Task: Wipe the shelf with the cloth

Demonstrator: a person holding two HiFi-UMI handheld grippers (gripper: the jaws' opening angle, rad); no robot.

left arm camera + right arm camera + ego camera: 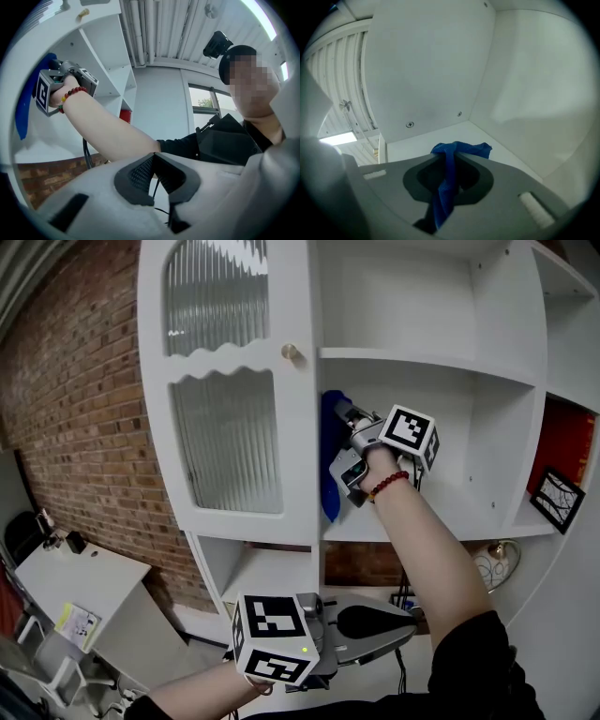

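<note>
Pinching blue cloth w/ R gripper inside shelf; L gripper closed, prob. empty.

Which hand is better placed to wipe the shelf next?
Right. The right gripper is inside the shelf, fingers shut on the blue cloth. The left gripper hangs low, shut and empty.

White shelf; blue cloth by middle compartment's left wall; framed picture leaning in right compartment

Right gripper clamping blue cloth, white shelf beyond
</note>
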